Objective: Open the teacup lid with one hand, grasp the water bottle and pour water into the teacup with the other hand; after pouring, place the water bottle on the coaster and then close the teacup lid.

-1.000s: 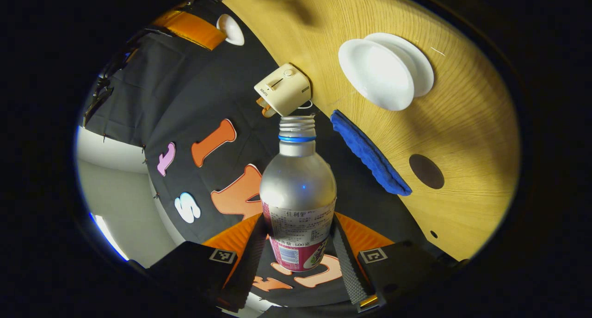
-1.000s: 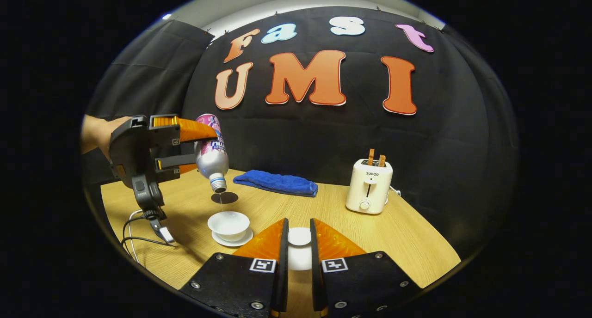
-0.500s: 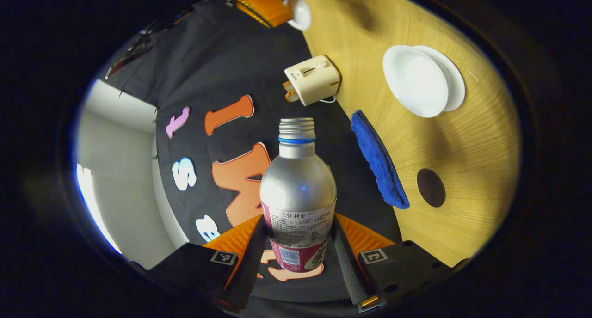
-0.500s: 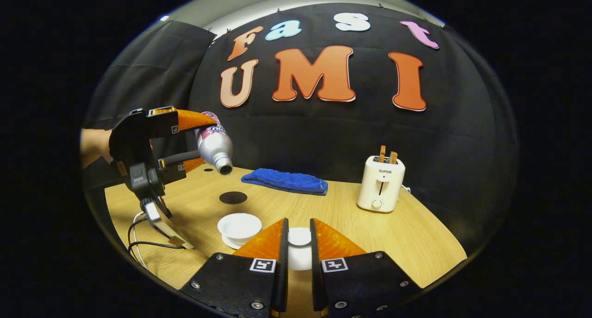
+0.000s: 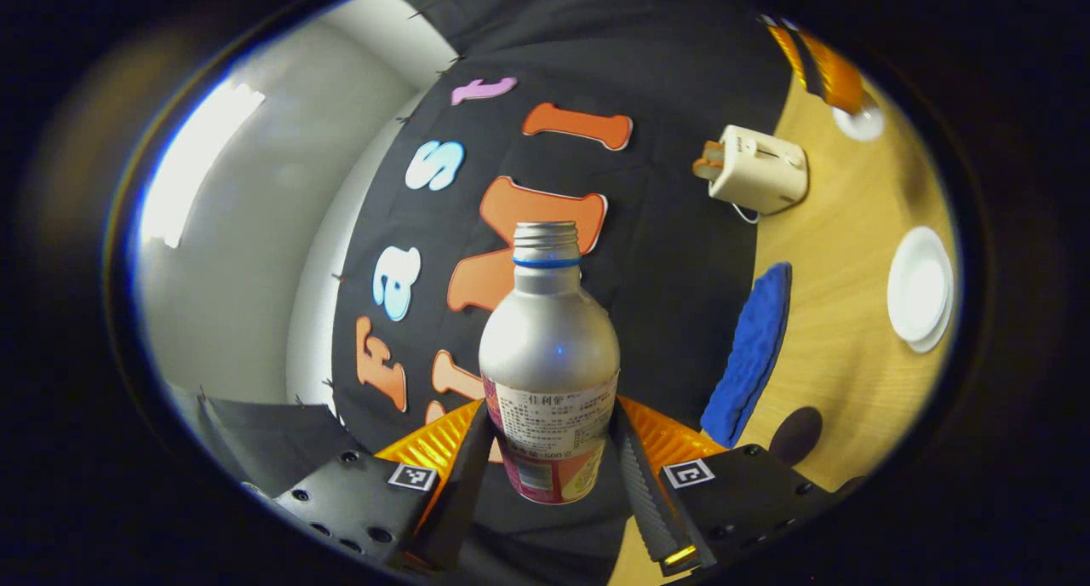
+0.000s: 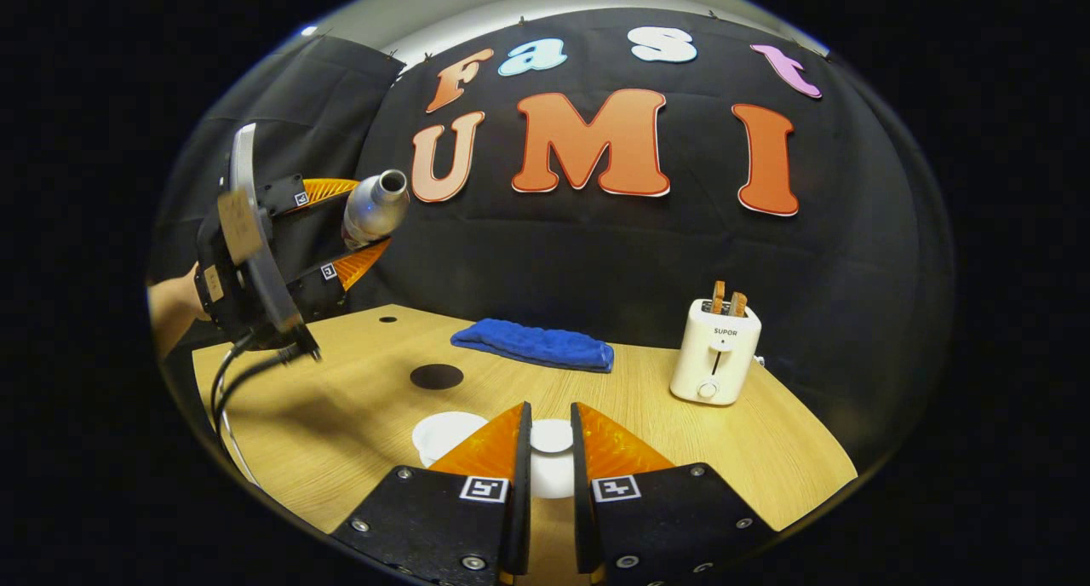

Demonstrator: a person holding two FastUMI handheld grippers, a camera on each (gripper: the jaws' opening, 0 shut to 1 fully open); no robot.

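Left gripper (image 5: 549, 450) clamps the water bottle (image 5: 549, 356), mouth tilted upward; right gripper (image 6: 549, 450) pinches the teacup lid (image 6: 552, 437). Pouring looks finished. Next: stand the bottle on the dark coaster (image 6: 436, 376), twelve o'clock from the teacup (image 6: 447, 433).

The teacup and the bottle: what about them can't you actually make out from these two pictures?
- Water level in the teacup: right gripper view, the right gripper's own finger covers part of it, and it is too small in the left gripper view.
- Water left in the bottle: its metal wall is opaque.
- Bottle base: left gripper view, dim and hidden between the left gripper's fingers.
- Lid: right gripper view, only a strip shows between the fingers.
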